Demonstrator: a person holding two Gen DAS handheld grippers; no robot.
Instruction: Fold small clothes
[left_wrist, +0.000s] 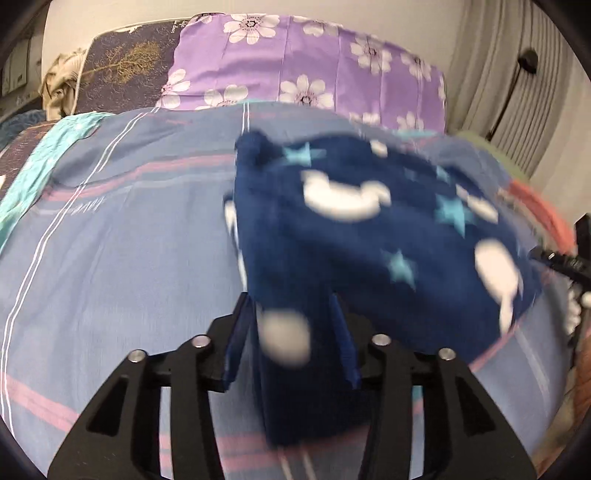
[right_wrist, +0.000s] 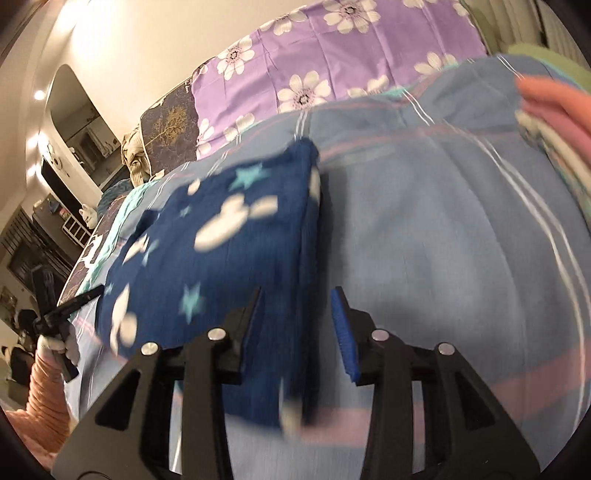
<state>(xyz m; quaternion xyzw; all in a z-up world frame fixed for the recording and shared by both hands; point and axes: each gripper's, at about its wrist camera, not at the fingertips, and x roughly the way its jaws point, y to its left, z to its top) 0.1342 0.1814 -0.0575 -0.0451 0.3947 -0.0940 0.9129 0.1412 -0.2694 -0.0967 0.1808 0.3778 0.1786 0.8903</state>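
A dark blue garment (left_wrist: 362, 236) with white shapes and light blue stars is stretched above the blue striped bedsheet (left_wrist: 122, 236). My left gripper (left_wrist: 293, 314) holds one edge of it between its blue-padded fingers. My right gripper (right_wrist: 299, 310) holds the opposite edge of the same garment (right_wrist: 229, 236); its jaws stand a little apart around the bunched cloth. The right gripper also shows at the right edge of the left wrist view (left_wrist: 569, 262). The left gripper shows at the left of the right wrist view (right_wrist: 62, 314). The cloth is motion-blurred.
A purple floral pillow (left_wrist: 306, 74) and a dark tree-print cushion (left_wrist: 125, 66) lie at the head of the bed. A pile of pink, white and green clothes (right_wrist: 554, 110) sits on the right. Curtains (left_wrist: 517, 92) hang behind. Shelves (right_wrist: 70, 177) stand left.
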